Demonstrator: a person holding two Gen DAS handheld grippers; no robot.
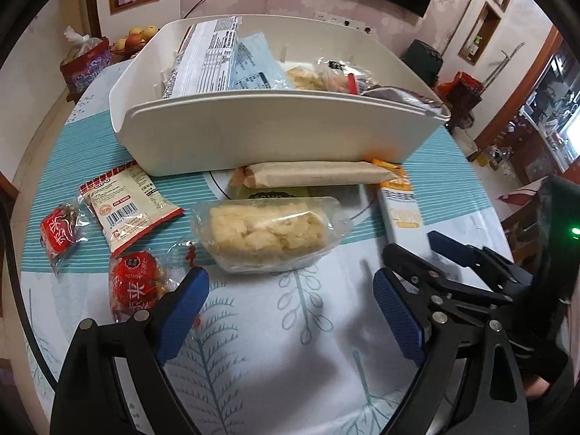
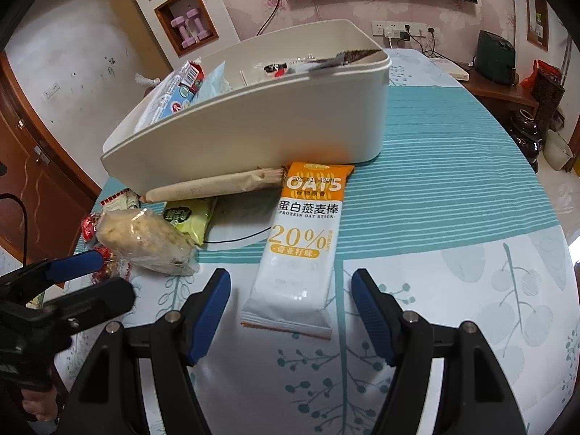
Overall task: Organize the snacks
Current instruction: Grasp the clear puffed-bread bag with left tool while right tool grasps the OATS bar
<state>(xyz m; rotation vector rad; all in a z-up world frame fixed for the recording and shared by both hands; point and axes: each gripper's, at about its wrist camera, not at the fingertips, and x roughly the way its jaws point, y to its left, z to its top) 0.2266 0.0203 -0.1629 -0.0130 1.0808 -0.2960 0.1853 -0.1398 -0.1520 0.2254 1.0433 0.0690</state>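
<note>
Grippers both angled steeply down over the tablecloth [image 2: 453, 290], nothing held. Left gripper [image 1: 290, 311]: jaws wide apart, nothing between them, hovering just short of the clear-wrapped pastry [image 1: 266, 233]. Right gripper [image 2: 290, 311]: jaws apart, near end of the oat bar [image 2: 302, 243] lying between the fingertips, pads not touching it. Oat bar lies flat, long axis running away from the right gripper twd the bin, orange end farthest, that end touching the bin's base. Pastry lies w/ long axis across the left view, roughly parallel to the bin front. Left of it: red round snack [image 1: 136, 286] beside the left finger, white-red sachet [image 1: 128, 204], small red candy [image 1: 61, 232]. Behind the pastry a brown paper-wrapped stick [image 1: 315, 174] lies along the foot of the white bin [image 1: 272, 134], a green packet [image 2: 188, 217] partly under it. Bin already holds several packets; its long side faces both cams.
</note>
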